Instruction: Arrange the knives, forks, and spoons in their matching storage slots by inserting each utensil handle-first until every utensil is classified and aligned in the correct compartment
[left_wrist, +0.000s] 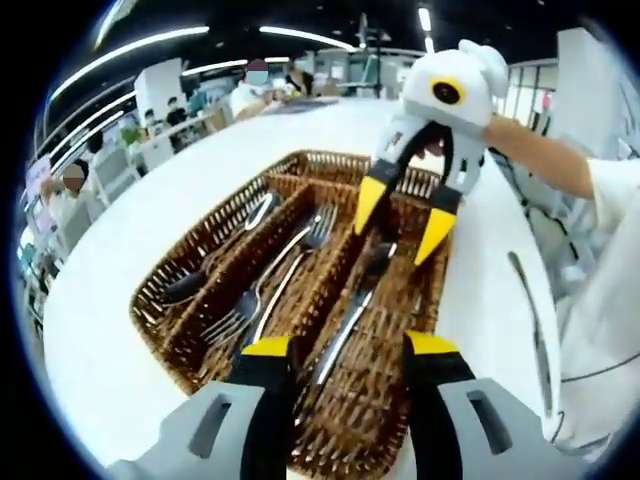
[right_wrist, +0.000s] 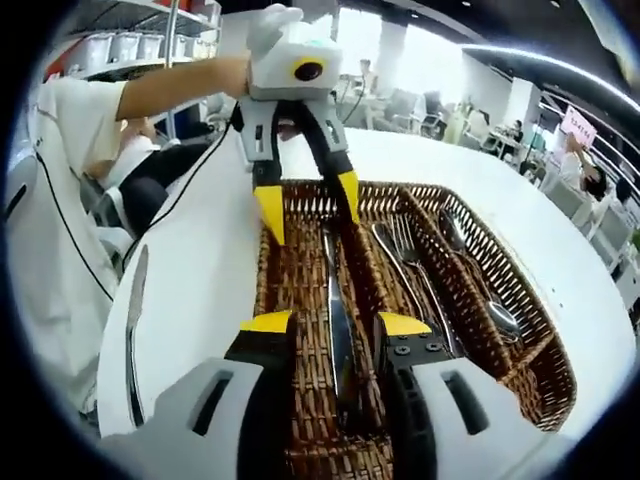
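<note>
Two hand-held grippers face each other over a wicker cutlery tray (left_wrist: 160, 300) on a white counter (left_wrist: 120, 220).

In the left gripper view, the left hand-held gripper (left_wrist: 350, 347) stands at 6 o'clock, jaws apart and empty, over the compartment holding a knife (left_wrist: 350, 320); forks (left_wrist: 270, 280) lie in the middle slot and spoons (left_wrist: 215, 255) toward 9 o'clock. The right hand-held gripper (left_wrist: 400, 225) hangs at 1 o'clock, jaws spread, above the knife's far end. In the right gripper view, another knife (right_wrist: 133, 330) lies on the counter at 8 o'clock, outside the tray. Seated people sit at desks beyond.
</note>
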